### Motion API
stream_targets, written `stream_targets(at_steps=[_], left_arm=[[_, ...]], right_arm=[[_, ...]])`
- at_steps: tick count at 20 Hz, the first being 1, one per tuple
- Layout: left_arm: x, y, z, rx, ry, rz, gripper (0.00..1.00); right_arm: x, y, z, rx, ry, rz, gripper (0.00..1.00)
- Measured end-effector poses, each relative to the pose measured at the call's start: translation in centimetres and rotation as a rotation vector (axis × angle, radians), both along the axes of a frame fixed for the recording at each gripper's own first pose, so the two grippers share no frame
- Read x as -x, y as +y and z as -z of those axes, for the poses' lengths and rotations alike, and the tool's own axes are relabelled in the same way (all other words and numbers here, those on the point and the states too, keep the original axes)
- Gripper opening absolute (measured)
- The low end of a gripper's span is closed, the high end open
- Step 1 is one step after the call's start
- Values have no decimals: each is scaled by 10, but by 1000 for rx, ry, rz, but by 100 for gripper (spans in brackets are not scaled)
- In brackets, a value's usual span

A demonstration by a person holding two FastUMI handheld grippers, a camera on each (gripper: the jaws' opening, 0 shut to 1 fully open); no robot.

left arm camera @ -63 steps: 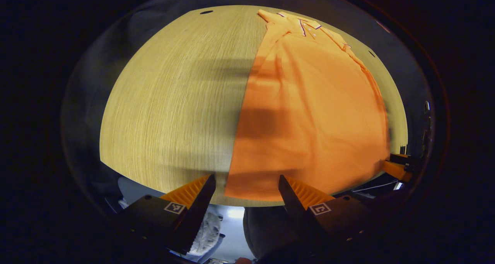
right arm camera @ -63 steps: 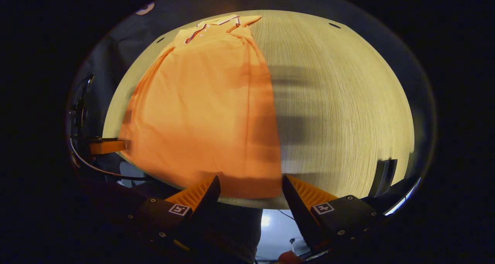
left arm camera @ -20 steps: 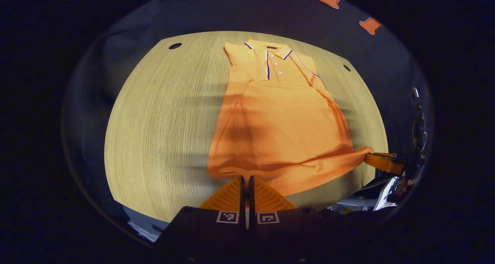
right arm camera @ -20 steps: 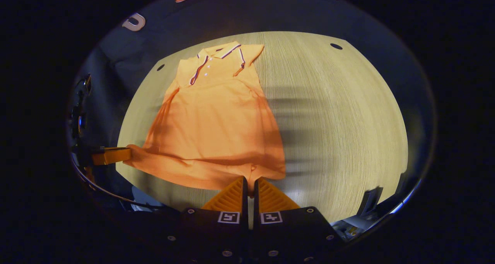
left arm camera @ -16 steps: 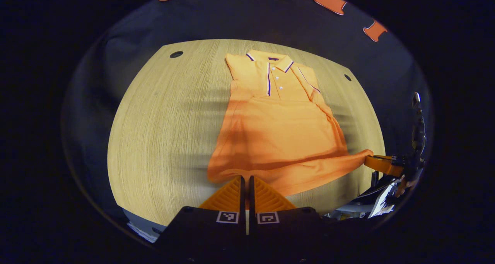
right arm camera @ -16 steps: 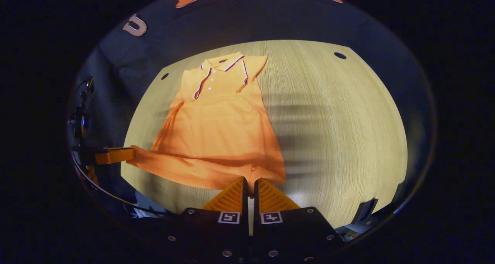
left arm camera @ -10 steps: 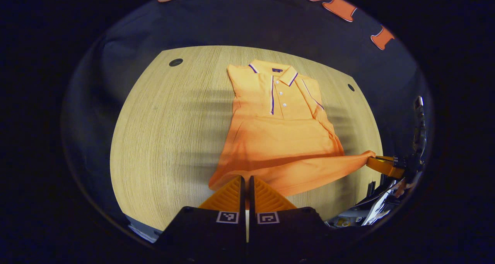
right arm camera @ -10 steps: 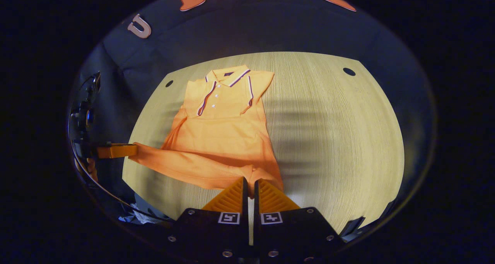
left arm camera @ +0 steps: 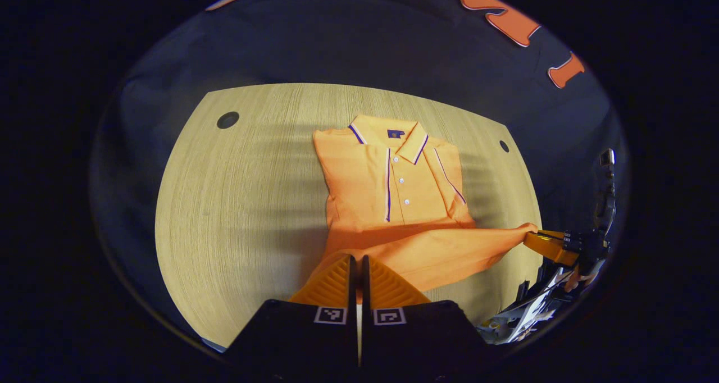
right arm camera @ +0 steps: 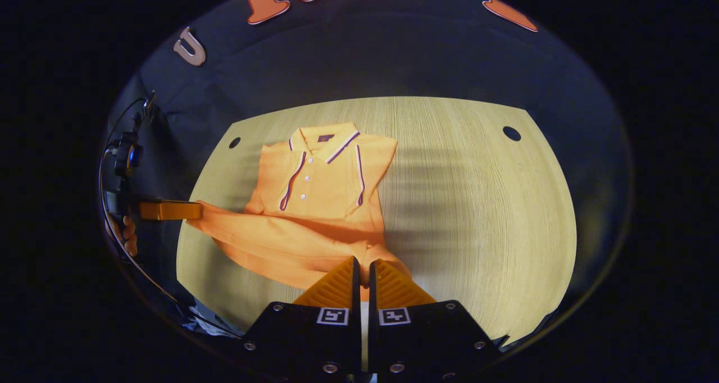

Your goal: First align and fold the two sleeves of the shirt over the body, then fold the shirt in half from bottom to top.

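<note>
Both my grippers are clenched on the shirt's (left arm camera: 393, 186) hem — left gripper (left arm camera: 357, 268) and right gripper (right arm camera: 362, 270) at bottom centre of their views, hem lifted above the table (left arm camera: 236, 203), collar at mid-frame.

Warm, moderately bright light on the wooden table (left arm camera: 236, 203); striped soft shadows fall beside the orange polo shirt (left arm camera: 393, 181); booth wall dim; strong fisheye curvature at edges; focus sharp throughout.
</note>
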State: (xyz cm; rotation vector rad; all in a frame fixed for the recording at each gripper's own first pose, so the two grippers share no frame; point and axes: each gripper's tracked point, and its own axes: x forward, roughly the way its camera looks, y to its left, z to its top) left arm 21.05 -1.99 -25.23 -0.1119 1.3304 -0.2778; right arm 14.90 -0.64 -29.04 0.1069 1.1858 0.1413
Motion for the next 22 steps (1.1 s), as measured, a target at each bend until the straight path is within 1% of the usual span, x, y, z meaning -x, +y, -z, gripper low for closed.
stream_targets(at_steps=[5, 9, 12, 13, 14, 16, 17, 18, 19, 20, 21, 22], left_arm=[[-53, 1, 8, 9, -2, 10, 3], [-97, 2, 16, -34, -30, 31, 1], [-111, -1, 27, -52, -20, 63, 1], [-107, 1, 29, -56, -1, 63, 1], [-105, -7, 35, -28, 21, 59, 1], [-89, -6, 49, -8, 107, 34, 1], [-72, -3, 58, -9, 177, 40, 1], [-55, -2, 61, 12, 256, 22, 2], [-36, -7, 66, 64, 349, -1, 0], [-27, -2, 69, 64, 384, -29, 25], [-24, 8, 77, 31, 386, -40, 30], [-20, 15, 86, 5, 389, -51, 28]], right_arm=[[-47, 3, 8, 3, -1, 13, 5], [-82, 6, 19, -4, 10, 29, 5], [-105, 6, 31, 2, 18, 38, 5], [-110, 5, 34, 2, 26, 43, 5], [-116, 5, 36, -3, 24, 48, 5], [-121, 3, 43, -13, 39, 71, 5], [-124, 5, 48, -18, 46, 78, 5], [-124, 5, 52, -19, 53, 77, 5], [-122, 7, 56, -15, 61, 69, 5], [-122, 8, 59, -11, 66, 62, 5], [-122, 10, 59, -12, 67, 55, 5], [-122, 12, 59, -15, 64, 53, 5]])
